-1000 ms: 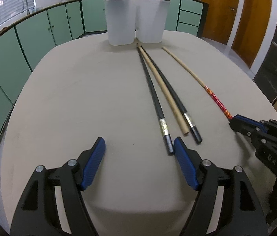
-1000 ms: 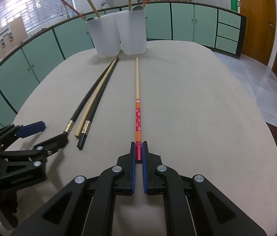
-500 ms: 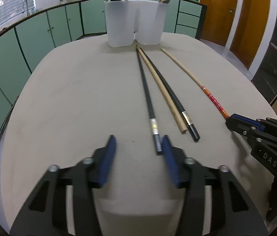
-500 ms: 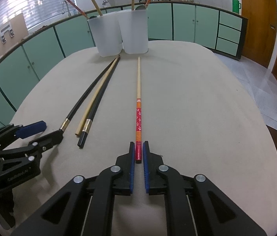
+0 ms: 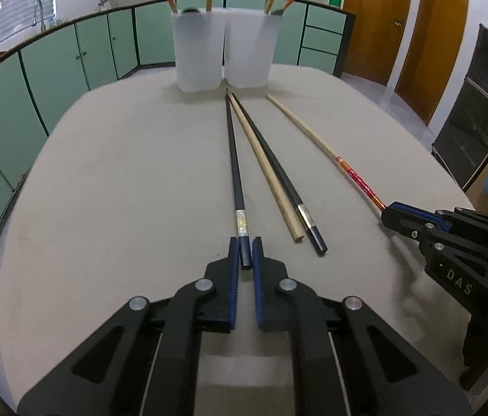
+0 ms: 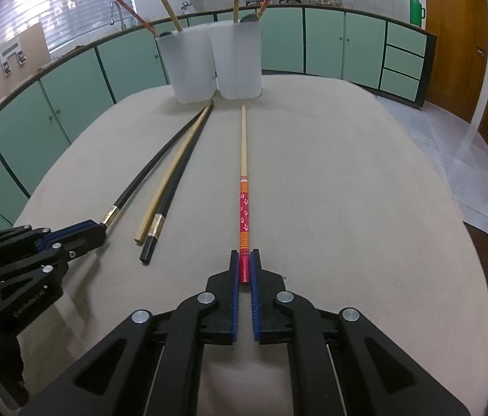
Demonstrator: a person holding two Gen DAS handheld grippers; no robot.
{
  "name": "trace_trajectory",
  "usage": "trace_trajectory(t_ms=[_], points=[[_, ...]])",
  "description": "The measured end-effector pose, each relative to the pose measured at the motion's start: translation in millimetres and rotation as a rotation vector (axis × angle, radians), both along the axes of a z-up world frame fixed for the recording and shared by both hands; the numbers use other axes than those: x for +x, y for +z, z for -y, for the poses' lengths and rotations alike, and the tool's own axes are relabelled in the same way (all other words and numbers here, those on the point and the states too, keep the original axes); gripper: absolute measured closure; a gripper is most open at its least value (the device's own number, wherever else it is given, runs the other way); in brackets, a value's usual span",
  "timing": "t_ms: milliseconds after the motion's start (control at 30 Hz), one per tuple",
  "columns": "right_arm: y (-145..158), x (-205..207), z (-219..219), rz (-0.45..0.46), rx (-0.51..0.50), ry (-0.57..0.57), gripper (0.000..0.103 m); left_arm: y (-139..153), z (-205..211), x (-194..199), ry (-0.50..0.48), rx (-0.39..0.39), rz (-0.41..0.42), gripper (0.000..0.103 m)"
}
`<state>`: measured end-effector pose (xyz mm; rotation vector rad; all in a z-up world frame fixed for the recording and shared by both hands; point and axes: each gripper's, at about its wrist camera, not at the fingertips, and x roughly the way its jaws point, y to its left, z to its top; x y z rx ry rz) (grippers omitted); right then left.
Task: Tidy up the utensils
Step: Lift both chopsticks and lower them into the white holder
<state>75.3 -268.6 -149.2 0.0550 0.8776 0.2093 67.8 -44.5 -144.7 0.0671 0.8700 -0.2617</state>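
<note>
Table: a beige top [image 5: 112, 180] is seen carrying four loose chopsticks and two white holders.
Left gripper: the left gripper [image 5: 245, 253] is closed down onto the near end of the left black chopstick [image 5: 233, 159], which is pinched between the blue pads just below its silver band, near the table's near edge.
Right gripper: the right gripper [image 6: 244, 267] is closed tight on the red butt of the red-patterned chopstick [image 6: 244, 173], whose pale tip is pointed toward the holders.
Loose pieces: a plain wooden chopstick [image 5: 264, 170] and a second black chopstick [image 5: 278, 173] are laid side by side and touching, between the two held ones; neither is gripped.
Tips: the far tips of the three left-hand sticks are gathered together just before the holders.
Holders: the left holder [image 5: 198, 52] and right holder [image 5: 249, 50] are stood touching at the far edge of the table, each with chopsticks leaned upright inside.
</note>
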Motion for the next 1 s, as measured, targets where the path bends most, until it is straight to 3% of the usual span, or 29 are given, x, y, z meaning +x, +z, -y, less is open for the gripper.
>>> trace_trajectory(t_ms=[600,1000], points=[[116.1,5.4,16.4,0.231,0.025,0.04,0.097,119.6,-21.9,4.3,-0.018,-0.064,0.23,0.096],[187.1,39.9,7.8,0.314,0.023,0.132,0.097,180.1,-18.9,28.7,-0.061,-0.088,0.331,0.097]])
